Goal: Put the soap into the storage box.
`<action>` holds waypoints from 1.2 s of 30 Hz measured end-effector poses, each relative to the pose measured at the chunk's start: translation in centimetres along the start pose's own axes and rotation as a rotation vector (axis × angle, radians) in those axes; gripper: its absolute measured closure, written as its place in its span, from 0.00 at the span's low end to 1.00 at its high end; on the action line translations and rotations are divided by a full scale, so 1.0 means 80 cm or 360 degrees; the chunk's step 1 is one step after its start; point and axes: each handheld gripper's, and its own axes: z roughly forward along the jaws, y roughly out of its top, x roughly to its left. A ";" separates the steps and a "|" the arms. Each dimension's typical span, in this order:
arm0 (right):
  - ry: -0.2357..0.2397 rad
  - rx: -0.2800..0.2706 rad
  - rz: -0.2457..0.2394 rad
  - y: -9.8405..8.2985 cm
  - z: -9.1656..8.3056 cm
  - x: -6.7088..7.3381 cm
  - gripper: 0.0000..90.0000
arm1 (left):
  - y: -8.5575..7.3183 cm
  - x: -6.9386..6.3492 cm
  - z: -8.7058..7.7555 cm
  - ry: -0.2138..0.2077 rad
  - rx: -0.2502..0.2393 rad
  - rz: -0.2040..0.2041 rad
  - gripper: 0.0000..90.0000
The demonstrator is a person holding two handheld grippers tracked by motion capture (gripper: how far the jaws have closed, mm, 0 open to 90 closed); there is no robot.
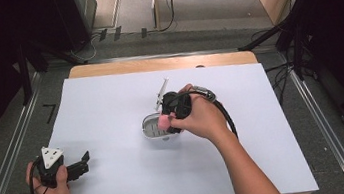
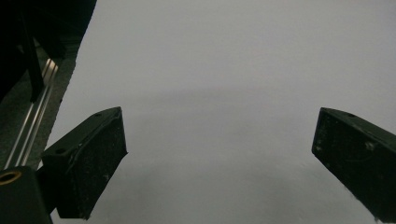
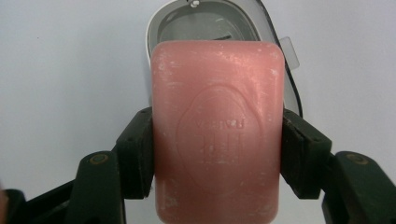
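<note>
Left claw (image 1: 86, 162) sat wide open and empty at the near-left of the tabletop (image 1: 110, 105), well apart from everything. Right claw (image 3: 217, 154) was clamped on the pink soap bar (image 3: 218, 140), long axis pointing at the open soap dish (image 3: 205, 21) just beyond it.

My matt black plastic jaws clamp a waxy pink soap bar (image 3: 218, 135), scuffed whitish, above a glossy white plastic soap dish (image 3: 161, 25) on smooth matt white paper (image 1: 119, 174).
</note>
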 end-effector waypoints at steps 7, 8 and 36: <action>0.0021 0.0002 -0.0062 0.010 0.008 -0.006 0.43 | 0.000 0.000 0.001 -0.0008 0.0011 0.0000 0.04; 0.0028 0.0007 -0.0080 0.011 0.009 -0.007 0.43 | 0.001 0.000 0.001 -0.0005 0.0015 0.0004 0.04; 0.0063 0.0079 -0.0324 0.033 0.041 -0.016 0.43 | 0.001 0.000 0.002 -0.0018 0.0031 -0.0004 0.04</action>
